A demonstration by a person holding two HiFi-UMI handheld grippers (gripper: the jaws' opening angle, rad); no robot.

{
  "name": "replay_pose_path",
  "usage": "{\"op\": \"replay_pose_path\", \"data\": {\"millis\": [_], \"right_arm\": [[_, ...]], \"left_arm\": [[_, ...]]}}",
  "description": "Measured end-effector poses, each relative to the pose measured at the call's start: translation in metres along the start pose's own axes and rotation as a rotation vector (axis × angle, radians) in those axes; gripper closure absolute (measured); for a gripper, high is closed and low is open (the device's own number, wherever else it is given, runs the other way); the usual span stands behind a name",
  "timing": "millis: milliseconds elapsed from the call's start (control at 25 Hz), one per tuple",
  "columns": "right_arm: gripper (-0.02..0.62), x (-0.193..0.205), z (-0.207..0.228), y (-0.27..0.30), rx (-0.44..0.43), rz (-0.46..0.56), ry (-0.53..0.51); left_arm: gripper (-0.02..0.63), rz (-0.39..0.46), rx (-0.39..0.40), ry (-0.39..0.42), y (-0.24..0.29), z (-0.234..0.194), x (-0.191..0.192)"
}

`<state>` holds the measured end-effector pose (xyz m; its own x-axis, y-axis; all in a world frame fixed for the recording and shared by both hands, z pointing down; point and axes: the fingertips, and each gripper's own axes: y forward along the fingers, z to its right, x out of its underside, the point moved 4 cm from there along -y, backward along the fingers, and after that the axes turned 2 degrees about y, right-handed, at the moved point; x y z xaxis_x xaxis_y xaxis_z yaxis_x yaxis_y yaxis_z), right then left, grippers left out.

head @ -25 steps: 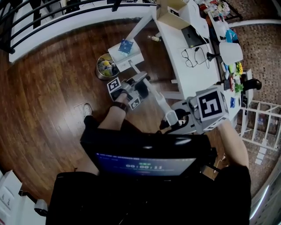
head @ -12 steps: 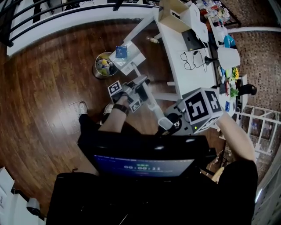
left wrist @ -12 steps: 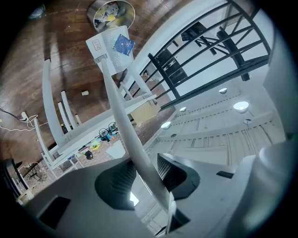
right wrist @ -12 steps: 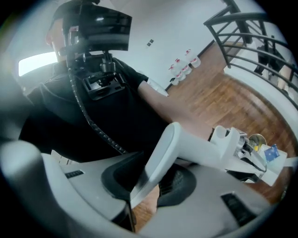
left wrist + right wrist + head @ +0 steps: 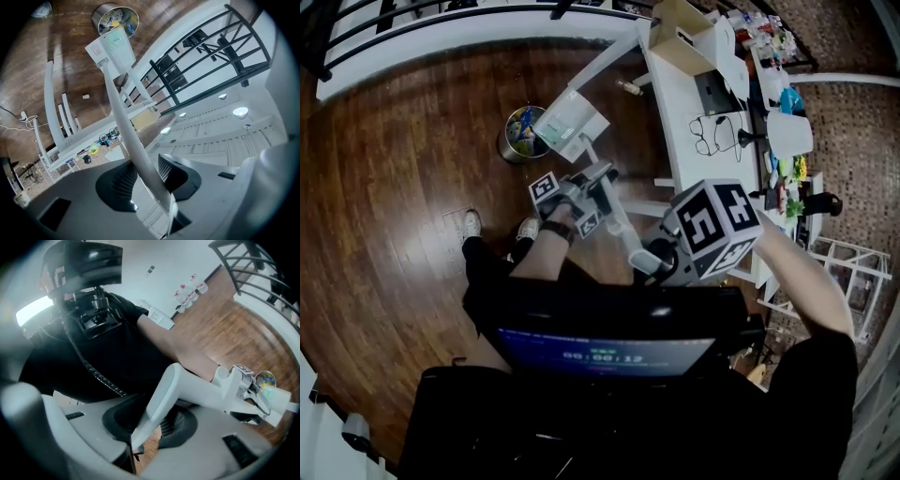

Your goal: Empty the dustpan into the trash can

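While both claws grip one long white handle point(image 5: 625, 225), the dustpan point(image 5: 569, 122) hangs at its far end, well beyond the left claw point(image 5: 600, 180). The left claw is pinched on the handle partway along: in the left gripper view its ribbed dark pads point(image 5: 171, 171) press the shaft from both sides, and the shaft runs straight out to the pale pan. The right claw point(image 5: 652, 262) is closed on the curved grip end of the handle, nearest the person's body. In the right gripper view that end sits squeezed between the pads, with the left claw further along the shaft. Past the left claw, the pan overlaps the near rim of the round metal trash can point(image 5: 514, 141), which holds colourful rubbish. Whether pan and rim touch I cannot tell. Beyond the right claw stands a cluttered white surface point(image 5: 680, 94) on the wooden floor point(image 5: 394, 187).
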<state>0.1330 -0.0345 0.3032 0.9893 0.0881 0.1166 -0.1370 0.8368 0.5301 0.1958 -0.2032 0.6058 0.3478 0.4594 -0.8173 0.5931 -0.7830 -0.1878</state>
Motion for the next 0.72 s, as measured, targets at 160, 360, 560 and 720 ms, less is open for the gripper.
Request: {"op": "replay_pose_path", "data": {"millis": [160,360,560,720], "right_arm": [[0.515,-0.0002,0.0040,0.0038,-0.024,-0.055,-0.011],[0.515,-0.0030,0.0058,0.0061,-0.056,-0.102,-0.011],[0.520,-0.0014,0.0043,0.0078,-0.077,-0.140,0.004],[0.522,-0.0012,0.0044,0.0093,-0.094,-0.191,0.014]], "left_arm": [[0.480,0.011,0.011,-0.005,-0.0019,0.0026,-0.0035],[0.480,0.019,0.014,-0.006,-0.0022,0.0037,-0.0053],[0.482,0.003,-0.004,-0.002,-0.0007,0.0016,-0.0031],[0.485,-0.033,-0.030,0.008,0.0019,0.0029,-0.0036]]}}
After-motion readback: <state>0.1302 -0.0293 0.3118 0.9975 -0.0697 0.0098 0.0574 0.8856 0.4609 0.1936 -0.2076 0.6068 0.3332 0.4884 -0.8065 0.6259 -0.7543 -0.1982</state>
